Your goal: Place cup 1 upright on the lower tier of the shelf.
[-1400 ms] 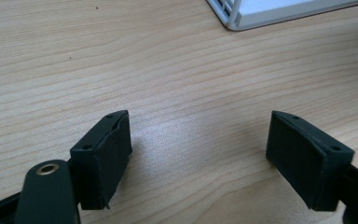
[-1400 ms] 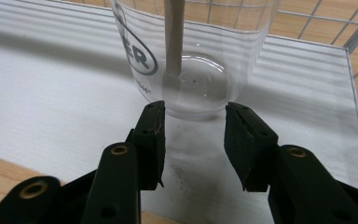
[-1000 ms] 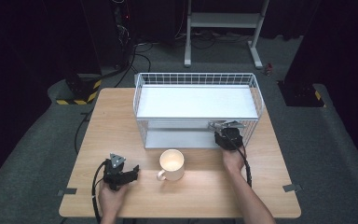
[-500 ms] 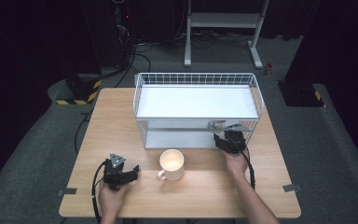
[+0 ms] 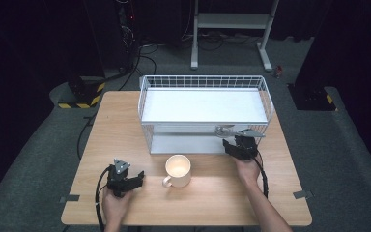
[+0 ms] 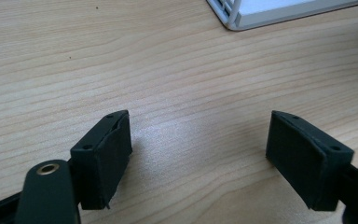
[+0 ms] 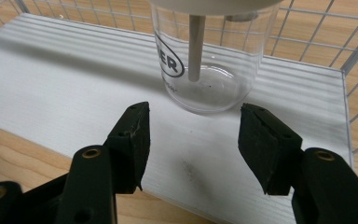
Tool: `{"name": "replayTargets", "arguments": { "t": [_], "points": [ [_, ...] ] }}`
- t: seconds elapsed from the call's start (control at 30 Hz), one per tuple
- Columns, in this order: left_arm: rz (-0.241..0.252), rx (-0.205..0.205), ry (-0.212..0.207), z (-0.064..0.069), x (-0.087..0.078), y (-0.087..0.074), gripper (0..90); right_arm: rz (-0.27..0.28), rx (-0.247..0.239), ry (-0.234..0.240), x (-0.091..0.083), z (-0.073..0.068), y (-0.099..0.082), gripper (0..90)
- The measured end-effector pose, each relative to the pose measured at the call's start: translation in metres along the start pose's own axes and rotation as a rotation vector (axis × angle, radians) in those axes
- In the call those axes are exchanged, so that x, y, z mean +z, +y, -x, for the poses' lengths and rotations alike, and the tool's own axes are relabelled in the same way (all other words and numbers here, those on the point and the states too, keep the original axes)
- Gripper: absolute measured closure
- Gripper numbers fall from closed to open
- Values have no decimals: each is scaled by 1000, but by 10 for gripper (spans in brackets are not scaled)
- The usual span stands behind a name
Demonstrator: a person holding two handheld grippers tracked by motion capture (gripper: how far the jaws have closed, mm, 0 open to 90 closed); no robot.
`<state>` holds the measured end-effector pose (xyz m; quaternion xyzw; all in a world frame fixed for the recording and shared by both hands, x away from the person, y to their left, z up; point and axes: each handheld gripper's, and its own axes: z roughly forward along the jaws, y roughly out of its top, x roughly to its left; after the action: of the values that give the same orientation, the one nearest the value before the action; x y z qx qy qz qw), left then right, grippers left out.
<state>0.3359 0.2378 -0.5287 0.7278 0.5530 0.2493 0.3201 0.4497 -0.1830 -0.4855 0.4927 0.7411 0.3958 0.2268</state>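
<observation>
The right gripper (image 7: 193, 135) is lined up on a clear glass (image 7: 209, 60) standing on the lower shelf of the white wire rack (image 5: 265, 96), at its right end. Its jaws are spread wide, and the glass sits just beyond their tips, not yet between them. That looks like the risk: the glass is smooth, and an upright rod (image 7: 194, 46) of the rack rises right in front of it. If the jaws go in off-centre, one pad could catch the rod or nudge the glass back along the shelf, or tip it against the wire side close by on the right. A squeeze too near the base could let it slip out.

From above, the right hand (image 5: 247, 166) reaches forward from the near edge, wrist straight, the gripper low and level at the shelf's opening.

The left hand (image 5: 113, 203) rests near the near-left corner of the table (image 5: 125, 121), its gripper (image 6: 198, 154) held low over bare wood with jaws apart and nothing between them. A cream mug (image 5: 178, 170) stands between the two hands, just in front of the rack, handle to the near left.
</observation>
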Motion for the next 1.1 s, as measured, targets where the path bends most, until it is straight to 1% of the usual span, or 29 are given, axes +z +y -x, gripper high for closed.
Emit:
{"name": "replayTargets", "arguments": {
  "t": [0.07, 0.1, 0.13, 0.27, 0.3, 0.33, 0.53, 0.7, 0.73, 0.77, 1.0, 1.07, 1.1],
  "points": [
    [-1, 0, -1, 0, 0, 0, 224, -2, 7, -1, -2, 0, 0, 431],
    [-1, 0, -1, 0, 0, 0, 224, 1, 1, 0, -3, 0, 0, 429],
    [0, 0, 0, 0, 0, 0, 224, 2, 8, 1, -3, 0, 0, 426],
    [-1, 0, -1, 0, 0, 0, 224, 11, -3, 8, -7, 0, 1, 419],
    [0, 0, 0, 0, 0, 0, 225, 9, 7, 8, -9, -1, 1, 418],
    [-1, 0, -1, 0, 0, 0, 224, 16, 0, 7, -10, -1, 1, 416],
    [0, 0, 0, 0, 0, 0, 224, 29, 18, 17, -15, 2, -2, 411],
    [-1, 0, -1, 0, 0, 0, 224, 34, 0, 16, -20, 0, -4, 408],
    [-1, 0, -1, 0, 0, 0, 225, 33, 6, 20, -21, 0, -5, 408],
    [-1, 0, -1, 0, 0, 0, 225, 40, -9, 22, -21, 1, -5, 407],
    [-1, -1, 0, 0, 0, 0, 225, 55, -3, 24, -29, 0, -7, 404],
    [-1, -1, 0, 0, 0, 0, 225, 59, -15, 25, -32, 2, -7, 404],
    [-1, -1, 0, 0, 0, 0, 225, 59, -8, 26, -33, 1, -8, 404]
  ]
}}
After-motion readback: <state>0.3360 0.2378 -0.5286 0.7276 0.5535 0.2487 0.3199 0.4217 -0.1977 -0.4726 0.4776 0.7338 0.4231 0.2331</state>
